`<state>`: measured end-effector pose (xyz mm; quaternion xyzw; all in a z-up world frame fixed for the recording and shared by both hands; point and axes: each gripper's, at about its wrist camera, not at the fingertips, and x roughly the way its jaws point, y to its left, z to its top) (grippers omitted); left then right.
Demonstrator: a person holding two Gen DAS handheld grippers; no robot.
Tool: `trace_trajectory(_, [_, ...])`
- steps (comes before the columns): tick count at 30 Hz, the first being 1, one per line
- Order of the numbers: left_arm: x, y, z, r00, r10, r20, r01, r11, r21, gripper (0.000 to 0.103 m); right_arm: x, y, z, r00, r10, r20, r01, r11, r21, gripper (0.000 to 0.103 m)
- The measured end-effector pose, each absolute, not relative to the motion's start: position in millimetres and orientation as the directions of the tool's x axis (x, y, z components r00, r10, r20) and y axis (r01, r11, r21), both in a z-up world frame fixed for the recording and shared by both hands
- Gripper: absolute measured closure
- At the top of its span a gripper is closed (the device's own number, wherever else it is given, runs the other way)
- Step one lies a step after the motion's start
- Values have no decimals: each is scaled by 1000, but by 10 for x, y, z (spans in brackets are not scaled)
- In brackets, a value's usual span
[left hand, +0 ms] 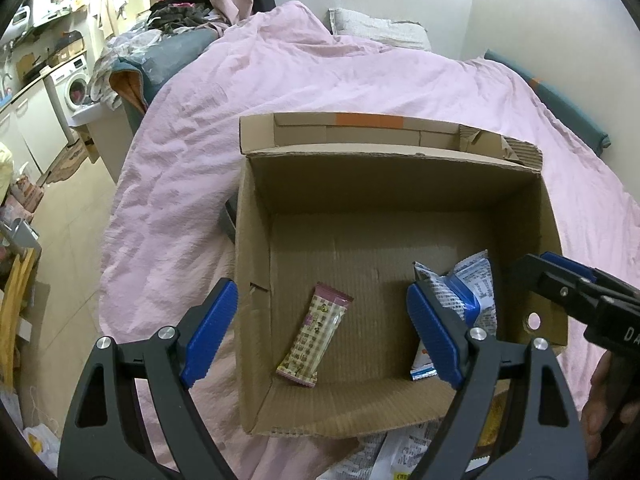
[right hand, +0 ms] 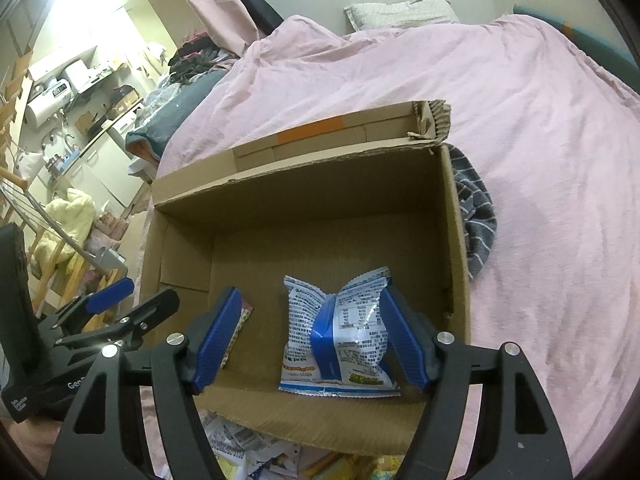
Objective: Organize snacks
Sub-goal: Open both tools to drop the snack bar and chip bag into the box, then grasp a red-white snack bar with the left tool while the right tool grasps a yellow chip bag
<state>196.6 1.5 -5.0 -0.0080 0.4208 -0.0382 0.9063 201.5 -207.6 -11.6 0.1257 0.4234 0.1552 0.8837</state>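
Observation:
An open cardboard box [left hand: 384,196] [right hand: 304,196] sits on a pink duvet. On its floor lies a checked pink snack bar [left hand: 316,340], partly hidden behind a finger in the right wrist view [right hand: 244,312]. A blue-and-white snack bag [right hand: 340,332] [left hand: 472,292] lies at the box's right side. My left gripper [left hand: 320,332] hangs open above the bar, pads clear of it. My right gripper [right hand: 312,336] is open over the bag, its jaws standing apart from the bag's sides. Each gripper shows at the edge of the other's view, the right [left hand: 568,288] and the left [right hand: 116,300].
More snack packets lie on the duvet below the box's near wall [right hand: 256,456] [left hand: 384,456]. A striped grey cloth [right hand: 476,216] lies by the box's right wall. A pillow [right hand: 400,12] is at the bed's head; kitchen units and a washing machine [left hand: 76,84] stand left.

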Motion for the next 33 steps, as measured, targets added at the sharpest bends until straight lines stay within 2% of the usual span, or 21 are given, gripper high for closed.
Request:
trace_trajectory(12, [1615, 142, 194, 677, -73, -733, 70, 997, -35, 19, 1632, -2172, 121, 619, 377, -689, -163, 920, 357, 29])
trace_trajectory(22, [1215, 328, 215, 653, -72, -754, 74, 997, -31, 19, 1234, -2242, 110, 614, 369, -698, -138, 921, 365, 29])
trace_trajectory(25, [1117, 374, 201, 637, -76, -767, 76, 996, -36, 19, 1116, -2292, 107, 616, 365, -698, -124, 920, 372, 29])
trace_trajectory(33, [884, 671, -76, 489, -139, -861, 34, 990, -140, 19, 833, -2467, 49, 611, 329, -720, -66, 928, 368, 29])
